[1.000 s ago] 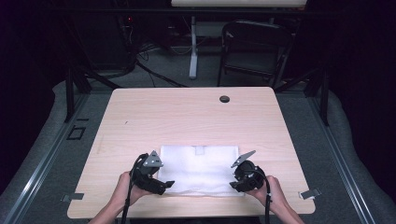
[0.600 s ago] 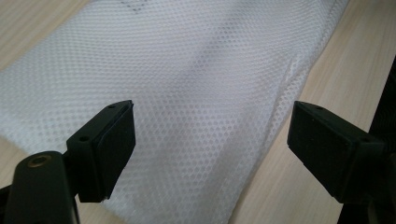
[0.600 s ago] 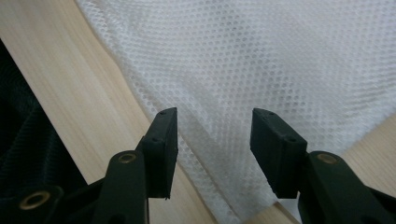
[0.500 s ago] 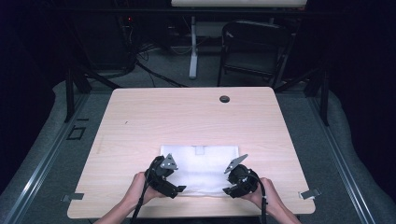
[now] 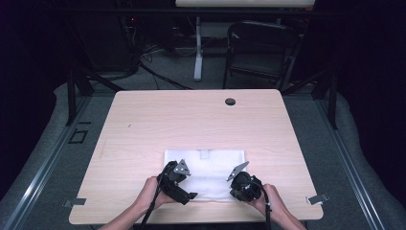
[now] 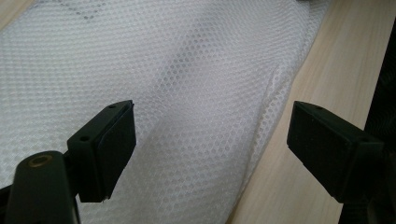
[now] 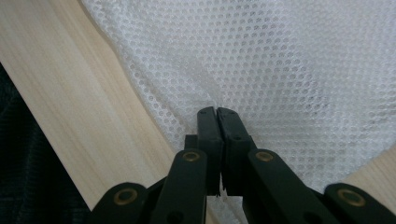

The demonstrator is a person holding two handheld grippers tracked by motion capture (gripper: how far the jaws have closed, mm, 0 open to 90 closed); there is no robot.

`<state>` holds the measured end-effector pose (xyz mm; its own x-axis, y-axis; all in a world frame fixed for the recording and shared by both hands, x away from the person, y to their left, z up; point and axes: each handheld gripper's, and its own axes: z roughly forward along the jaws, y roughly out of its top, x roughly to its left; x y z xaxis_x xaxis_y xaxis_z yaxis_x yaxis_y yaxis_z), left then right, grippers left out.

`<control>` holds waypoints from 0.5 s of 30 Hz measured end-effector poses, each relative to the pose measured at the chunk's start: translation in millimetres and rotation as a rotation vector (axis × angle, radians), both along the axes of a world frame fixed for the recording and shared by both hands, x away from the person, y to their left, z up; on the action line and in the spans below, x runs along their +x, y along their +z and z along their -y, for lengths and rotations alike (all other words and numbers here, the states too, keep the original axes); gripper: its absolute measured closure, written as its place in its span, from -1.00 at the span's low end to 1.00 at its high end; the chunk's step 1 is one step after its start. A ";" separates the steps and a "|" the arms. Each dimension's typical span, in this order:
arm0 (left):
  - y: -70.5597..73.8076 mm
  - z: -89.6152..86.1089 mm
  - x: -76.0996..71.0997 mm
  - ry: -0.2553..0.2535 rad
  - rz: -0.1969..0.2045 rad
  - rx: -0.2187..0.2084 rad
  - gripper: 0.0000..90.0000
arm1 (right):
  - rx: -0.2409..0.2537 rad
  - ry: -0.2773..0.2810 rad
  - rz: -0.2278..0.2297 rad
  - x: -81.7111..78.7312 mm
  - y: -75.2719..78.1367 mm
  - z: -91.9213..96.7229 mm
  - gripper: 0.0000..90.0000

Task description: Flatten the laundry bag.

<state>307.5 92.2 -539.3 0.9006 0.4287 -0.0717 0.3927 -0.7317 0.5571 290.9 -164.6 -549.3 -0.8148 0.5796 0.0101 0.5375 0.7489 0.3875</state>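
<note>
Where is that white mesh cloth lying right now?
In the high view the white mesh cloth lies flat on the wooden table near its front edge, about mid-width, between the left tool and the right tool.

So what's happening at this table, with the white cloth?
A person works a white mesh cloth lying on a wooden table with two tools. The right hand-held gripper has just closed, and looks pinched on the cloth near its edge. The left hand-held gripper hangs open over the cloth's other side.
</note>
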 end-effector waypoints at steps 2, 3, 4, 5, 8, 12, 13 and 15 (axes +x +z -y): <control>-0.6 3.0 -1.5 -0.009 -0.002 -0.004 -0.65 | 0.022 -0.011 0.000 -0.2 1.9 1.0 0.99; -0.7 4.3 -2.0 -0.014 0.000 0.001 -0.64 | 0.026 -0.015 0.000 0.1 3.4 1.6 0.99; -1.2 5.6 -2.1 -0.018 0.002 0.002 -0.64 | 0.044 -0.019 -0.001 0.2 5.0 2.5 1.00; -1.7 7.0 -2.7 -0.022 0.001 0.001 -0.64 | 0.050 -0.023 0.005 0.3 7.5 3.4 1.00; -1.4 9.4 -2.6 -0.029 0.007 -0.002 -0.63 | 0.071 -0.031 0.014 -0.1 15.0 5.9 1.00; -1.2 14.0 -2.6 -0.029 0.018 -0.003 -0.60 | 0.106 -0.042 0.023 -0.3 21.8 9.0 1.00; -1.6 16.0 -2.3 -0.037 0.019 0.001 -0.59 | 0.108 -0.045 0.025 -0.2 23.0 9.7 1.00; -2.5 19.3 -2.5 -0.043 0.018 -0.001 -0.58 | 0.120 -0.060 0.033 -0.5 25.8 11.0 1.00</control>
<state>304.9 72.9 -541.8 0.9192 0.3897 -0.0558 0.3510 -0.7472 0.5643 290.4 -175.6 -523.4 -0.7796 0.6237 0.0564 0.5657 0.6627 0.4907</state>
